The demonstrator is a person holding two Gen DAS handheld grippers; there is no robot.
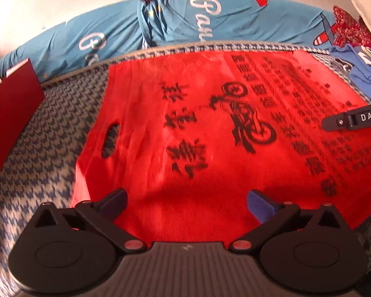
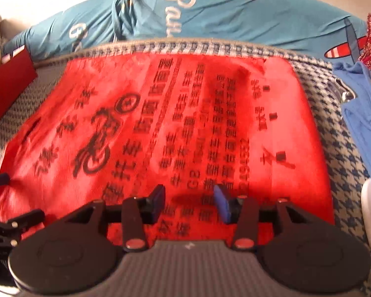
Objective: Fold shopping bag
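Note:
A red shopping bag [image 1: 197, 113] [image 2: 185, 113] with black characters and a motorbike print lies flat on a blue-and-white houndstooth cloth [image 1: 49, 148] [image 2: 334, 148]. Its oval handle cut-out [image 1: 110, 139] is at the left end. My left gripper [image 1: 188, 201] hovers over the bag's near edge, jaws wide apart, nothing between them. My right gripper [image 2: 190, 199] is over the near edge further right, jaws partly apart with only flat bag beneath. Its finger [image 1: 353, 120] shows at the right edge of the left wrist view. Part of the left gripper [image 2: 14, 225] shows at the lower left of the right wrist view.
Blue bedding [image 1: 185, 22] [image 2: 210, 17] with white script and a plane print lies bunched behind the cloth. A dark red box [image 1: 10, 113] [image 2: 7, 86] stands at the left. A blue garment [image 1: 363, 79] [image 2: 363, 116] and a red patterned cloth [image 1: 348, 27] lie at the right.

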